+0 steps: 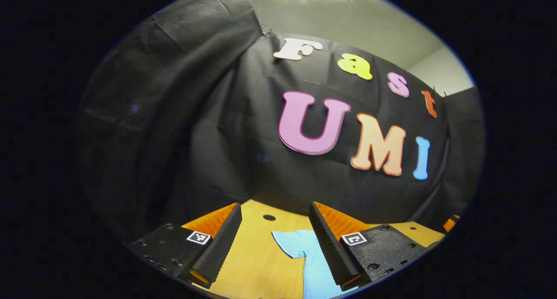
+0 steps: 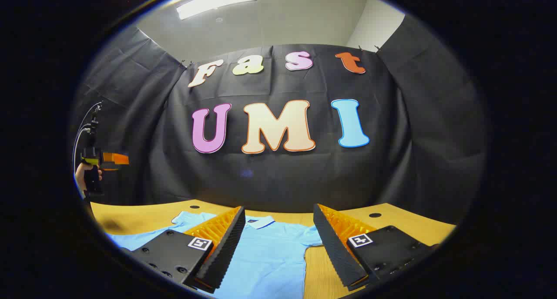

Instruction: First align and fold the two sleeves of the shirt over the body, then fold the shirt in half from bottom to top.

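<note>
Nearest, the right gripper (image 2: 278, 242) hangs above the table (image 2: 383, 223) with its jaws wide apart and nothing between them; the left gripper (image 1: 275, 242) is likewise spread and empty. Beyond lies the light blue shirt (image 2: 265, 255), flat, collar toward the far wall, sleeves (image 1: 291, 243) spread out. No fold looks begun, so I judge the sleeve step comes first: descend and pinch a cuff.

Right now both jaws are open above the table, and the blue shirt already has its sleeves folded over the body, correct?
Not quite. The right gripper view shows the blue shirt lying flat with sleeves spread out, unfolded. Both sets of jaws are open above the table.
</note>
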### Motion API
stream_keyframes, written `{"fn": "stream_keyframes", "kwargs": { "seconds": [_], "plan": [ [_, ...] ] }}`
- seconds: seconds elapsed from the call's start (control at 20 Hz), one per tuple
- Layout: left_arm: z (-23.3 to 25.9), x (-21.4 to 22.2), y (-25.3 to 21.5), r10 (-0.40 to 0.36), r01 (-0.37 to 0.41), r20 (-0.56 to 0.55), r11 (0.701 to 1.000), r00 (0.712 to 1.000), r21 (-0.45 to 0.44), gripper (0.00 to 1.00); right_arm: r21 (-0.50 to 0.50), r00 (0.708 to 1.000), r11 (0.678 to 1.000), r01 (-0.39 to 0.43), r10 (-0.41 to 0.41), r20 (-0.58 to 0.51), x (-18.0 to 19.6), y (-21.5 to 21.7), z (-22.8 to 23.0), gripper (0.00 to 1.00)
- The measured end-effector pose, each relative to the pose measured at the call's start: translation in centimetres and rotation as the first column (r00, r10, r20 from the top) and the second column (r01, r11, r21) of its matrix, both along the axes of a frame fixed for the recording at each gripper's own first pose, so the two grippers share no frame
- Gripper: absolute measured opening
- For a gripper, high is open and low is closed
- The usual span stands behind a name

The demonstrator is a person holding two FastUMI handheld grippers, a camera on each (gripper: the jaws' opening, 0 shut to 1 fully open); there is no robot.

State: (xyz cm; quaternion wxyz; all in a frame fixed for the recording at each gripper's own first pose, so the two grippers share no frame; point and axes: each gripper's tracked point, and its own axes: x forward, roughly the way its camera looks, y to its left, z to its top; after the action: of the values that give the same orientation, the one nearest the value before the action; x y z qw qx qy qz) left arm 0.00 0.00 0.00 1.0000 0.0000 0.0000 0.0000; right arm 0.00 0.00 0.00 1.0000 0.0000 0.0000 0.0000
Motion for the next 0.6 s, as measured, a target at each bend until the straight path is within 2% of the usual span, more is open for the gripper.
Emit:
{"fn": "stream_keyframes", "kwargs": {
  "seconds": [0.05,0.1,0.15,0.25,0.4,0.55,0.6],
  "plan": [
    [-0.4,-0.5,0.7,0.013,-0.013,-0.001,0.999,1.0,0.04,0.93,0.009,1.0,1.0,0.002,-0.002,-0.001,-0.3,0.2,-0.2,0.98],
    [-1.3,-1.3,-0.1,-0.009,0.01,-0.012,0.999,1.0,0.043,0.89,0.009,1.0,1.0,0.011,-0.011,0.004,-0.7,0.2,-0.5,0.97],
    [-2.8,-2.8,-2.1,-0.059,0.06,-0.044,0.998,0.997,0.024,0.94,-0.001,1.0,1.0,0.023,-0.023,0.006,-1.0,0.2,-1.0,0.97],
    [-8.1,-4.7,-6.3,-0.127,0.126,-0.122,0.992,0.984,-0.019,0.94,-0.025,0.999,0.999,0.035,-0.036,-0.013,-1.7,0.7,-2.9,0.97],
    [-15.2,-7.0,-11.2,-0.18,0.181,-0.212,0.983,0.961,-0.016,0.94,-0.05,0.999,0.998,0.043,-0.044,-0.017,-2.7,1.6,-4.0,0.97],
    [-18.4,-8.3,-15.5,-0.225,0.233,-0.242,0.973,0.944,0.005,0.94,-0.088,0.999,0.996,0.034,-0.036,-0.013,-3.0,2.4,-4.5,0.94],
    [-18.7,-8.4,-16.2,-0.231,0.243,-0.235,0.97,0.944,0.023,0.94,-0.097,0.999,0.995,0.03,-0.032,-0.014,-3.0,2.4,-4.7,0.98]
  ]
}}
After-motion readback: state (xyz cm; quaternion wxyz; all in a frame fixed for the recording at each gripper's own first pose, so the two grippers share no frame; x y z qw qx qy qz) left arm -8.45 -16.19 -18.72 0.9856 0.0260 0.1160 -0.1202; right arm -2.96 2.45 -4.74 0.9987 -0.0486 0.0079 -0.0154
